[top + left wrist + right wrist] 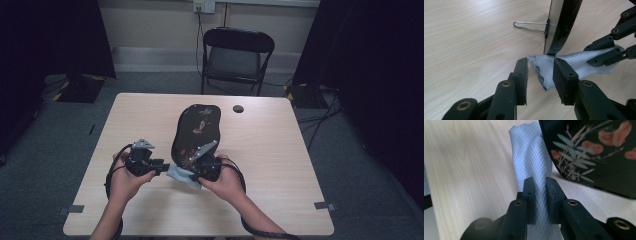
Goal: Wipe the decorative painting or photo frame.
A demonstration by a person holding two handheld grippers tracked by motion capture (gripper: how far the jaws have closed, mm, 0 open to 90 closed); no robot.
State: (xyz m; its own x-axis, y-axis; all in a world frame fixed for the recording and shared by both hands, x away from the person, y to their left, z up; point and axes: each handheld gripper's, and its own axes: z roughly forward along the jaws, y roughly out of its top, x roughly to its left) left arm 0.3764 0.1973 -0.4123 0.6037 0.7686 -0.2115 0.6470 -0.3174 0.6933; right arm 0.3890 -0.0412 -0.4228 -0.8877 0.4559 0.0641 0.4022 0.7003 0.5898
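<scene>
Your right gripper (540, 185) is clamped on the grey cloth (531, 157), which rises between its jaws just beside the black flower-painted tray (196, 131) standing on edge near the middle of the table (280, 150). Your left gripper (540, 75) has its jaws parted around the cloth's free end, pads not pressing it, at the tray's lower edge.

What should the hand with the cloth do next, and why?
Probably carry the cloth up against the painted face of the black tray and start wiping. The right gripper is shut on the cloth, and the tray stands propped on its wire stand right beside it. The left gripper is open, with a corner of the cloth between its jaws.
</scene>
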